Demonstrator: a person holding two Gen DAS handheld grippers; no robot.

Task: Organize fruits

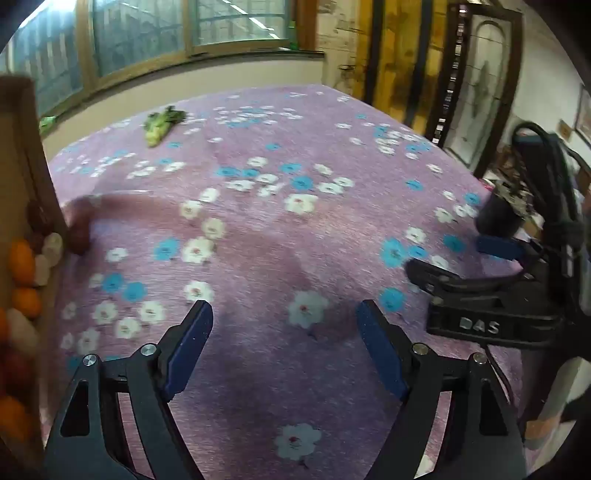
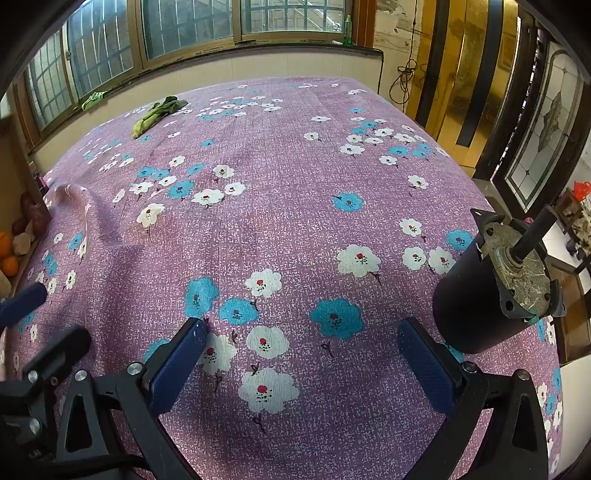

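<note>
Left gripper (image 1: pixel 284 314): lower centre of the left wrist view, blue-padded fingers (image 1: pixel 192 343) spread wide, nothing between them, tilted down over the cloth.

Right gripper (image 2: pixel 301 332): lower centre of the right wrist view, jaws spread wide and empty, also tilted down over the cloth. In the left wrist view it shows again at the right edge, black body with a blue pad.

Cloth (image 2: pixel 295 221): purple, printed with white and blue flowers, covering the whole surface under both grippers; a fold rises at the left in the right wrist view.

Box (image 1: pixel 22 155): brown cardboard, at the left edge of the left wrist view, its wall standing on the cloth's left border.

Fruits (image 1: pixel 22 262): in the box, lower left of the left wrist view; orange round ones, pale ones and dark red ones lie packed together. The same group shows small at the far left of the right wrist view. One dark red piece (image 1: pixel 79 240) sits just outside the box wall on the cloth, blurred.

Greens (image 2: pixel 157 112): a leafy bunch, upper left of the cloth, well apart from both grippers.

Motor (image 2: pixel 495 284): dark cylinder with a shaft, right side of the right wrist view, just beside the right gripper's right finger.

Windows (image 2: pixel 184 29): barred, across the top.
</note>
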